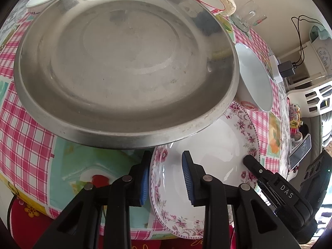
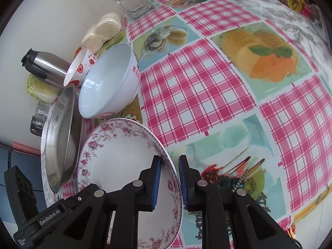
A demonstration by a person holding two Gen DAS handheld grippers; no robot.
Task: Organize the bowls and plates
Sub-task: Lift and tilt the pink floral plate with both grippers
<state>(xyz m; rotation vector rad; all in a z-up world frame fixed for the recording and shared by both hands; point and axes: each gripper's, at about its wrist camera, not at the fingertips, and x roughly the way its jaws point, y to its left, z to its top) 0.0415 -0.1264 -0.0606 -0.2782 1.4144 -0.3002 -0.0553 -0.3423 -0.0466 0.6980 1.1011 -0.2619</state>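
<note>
Here we have the floral plate (image 2: 116, 161) on the checked tabletop (image 2: 199, 95), its right rim straddled by the right gripper (image 2: 169, 178), jaws narrow and apparently pinching it. The left gripper (image 1: 166, 178) stands narrowly parted over the left rim; we cannot tell whether its pads press. The steel pan (image 1: 124, 62) overlaps the plate's far edge, so we judge that lifting could drag or tip it into the white bowl (image 2: 108, 83). Hidden: the plate's near edge, and whether pan and plate actually touch.

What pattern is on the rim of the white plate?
Pink flowers on the plate rim, clearest in the right wrist view.
</note>
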